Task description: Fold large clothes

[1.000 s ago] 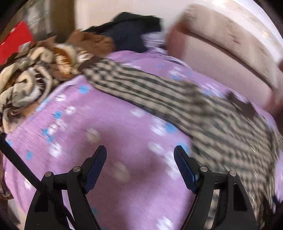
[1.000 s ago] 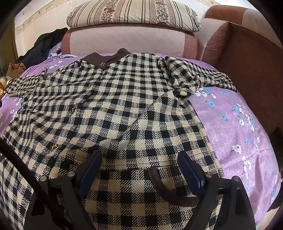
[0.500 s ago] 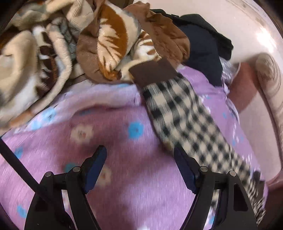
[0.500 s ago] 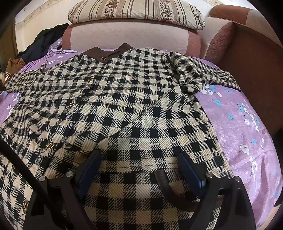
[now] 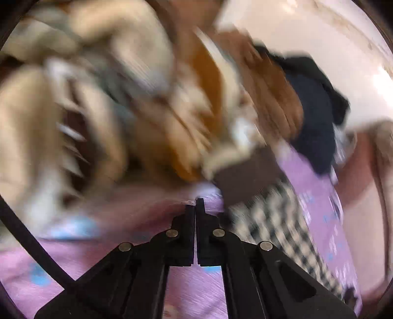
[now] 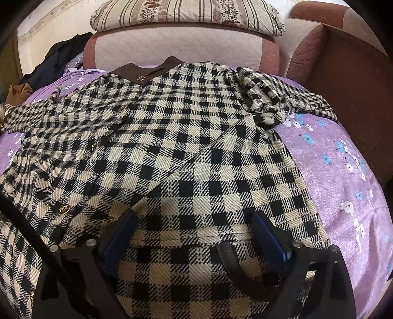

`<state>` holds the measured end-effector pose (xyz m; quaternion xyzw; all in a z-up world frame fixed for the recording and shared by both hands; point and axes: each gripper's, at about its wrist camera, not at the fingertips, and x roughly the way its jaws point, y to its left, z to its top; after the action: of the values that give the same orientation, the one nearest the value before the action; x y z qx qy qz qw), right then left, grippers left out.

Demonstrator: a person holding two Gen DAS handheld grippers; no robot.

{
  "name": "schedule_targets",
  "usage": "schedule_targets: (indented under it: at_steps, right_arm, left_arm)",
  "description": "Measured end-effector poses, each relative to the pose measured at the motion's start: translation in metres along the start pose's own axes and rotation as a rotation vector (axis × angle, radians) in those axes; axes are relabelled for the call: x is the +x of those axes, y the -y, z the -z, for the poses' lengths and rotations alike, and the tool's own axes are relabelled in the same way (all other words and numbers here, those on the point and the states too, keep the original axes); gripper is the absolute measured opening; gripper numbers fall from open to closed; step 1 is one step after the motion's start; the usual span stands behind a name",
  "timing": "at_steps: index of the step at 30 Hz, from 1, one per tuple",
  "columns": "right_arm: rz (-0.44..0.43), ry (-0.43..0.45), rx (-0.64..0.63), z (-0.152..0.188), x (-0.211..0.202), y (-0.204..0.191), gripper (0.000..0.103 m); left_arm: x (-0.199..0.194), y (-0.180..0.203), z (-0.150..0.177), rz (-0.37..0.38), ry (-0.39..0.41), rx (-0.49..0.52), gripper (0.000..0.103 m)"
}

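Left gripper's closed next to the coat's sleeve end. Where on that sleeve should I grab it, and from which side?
Probably the brown cuff of the checked sleeve: it is the sleeve's free end, lying flat on the purple sheet. The left gripper is shut beside it, seemingly on nothing. Reopen, come in from the bare sheet side, away from the blanket pile, and pinch across the cuff edge.

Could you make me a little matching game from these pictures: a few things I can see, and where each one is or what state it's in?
Things:
1. left claw
2. right claw
3. striped pillow
4. brown collar

States or places:
A. on top of the pink headboard
B. jaws wide apart over the checked coat
C. jaws shut, nothing visibly gripped
D. at the coat's far end, nearest the headboard

Pairs: 1-C, 2-B, 3-A, 4-D
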<state>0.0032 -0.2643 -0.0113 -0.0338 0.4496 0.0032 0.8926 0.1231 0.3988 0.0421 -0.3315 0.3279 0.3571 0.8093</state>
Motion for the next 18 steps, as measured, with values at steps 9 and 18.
schedule_targets:
  at_steps: [9,18]
  right_arm:
    - [-0.002,0.001,0.002,0.0,0.0,0.0,0.097]
    - [-0.002,0.0,0.002,0.0,0.002,-0.001,0.098]
  left_arm:
    - [-0.023,0.024,0.014,0.05,0.004,0.063,0.016]
    - [0.01,0.04,0.029,0.163,-0.086,0.122,0.066]
